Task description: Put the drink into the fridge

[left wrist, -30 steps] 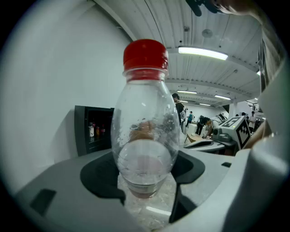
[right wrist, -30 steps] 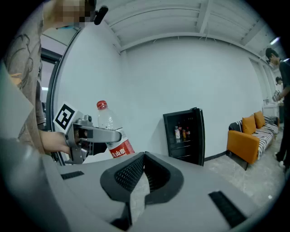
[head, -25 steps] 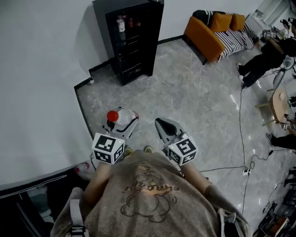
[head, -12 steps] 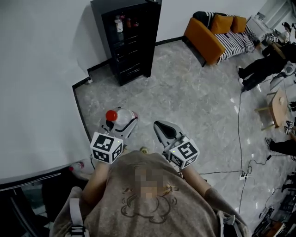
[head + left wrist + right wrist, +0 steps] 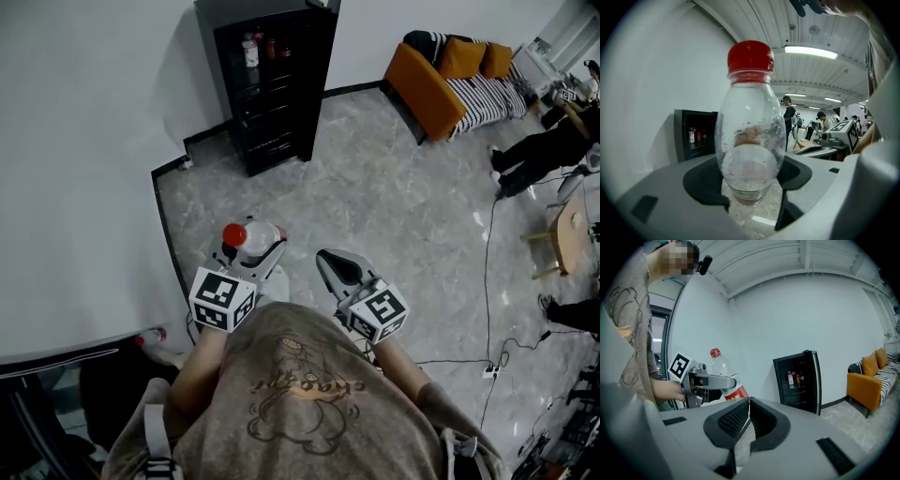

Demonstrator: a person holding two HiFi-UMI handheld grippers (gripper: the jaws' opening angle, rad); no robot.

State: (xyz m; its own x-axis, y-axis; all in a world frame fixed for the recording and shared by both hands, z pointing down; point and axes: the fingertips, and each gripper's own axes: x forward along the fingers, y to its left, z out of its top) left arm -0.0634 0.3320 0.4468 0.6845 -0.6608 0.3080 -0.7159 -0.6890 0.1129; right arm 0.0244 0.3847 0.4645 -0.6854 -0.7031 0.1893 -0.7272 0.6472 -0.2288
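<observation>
The drink is a clear plastic bottle with a red cap and a red label. It stands upright between the jaws of my left gripper, which is shut on its lower body. In the left gripper view the bottle fills the middle, with a little liquid at its bottom, and the left gripper clasps it from both sides. My right gripper hangs beside it, shut and empty; in its own view the right gripper has its pads together. The black fridge stands against the far wall with several bottles on its shelves.
A white wall runs along the left. An orange sofa stands at the back right. People and a round table are at the right edge. A cable trails over the grey marble floor.
The bottle stays held in the left gripper and the right stays shut. Both grippers sit slightly lower in the head view; the fridge has shifted a little to the right.
</observation>
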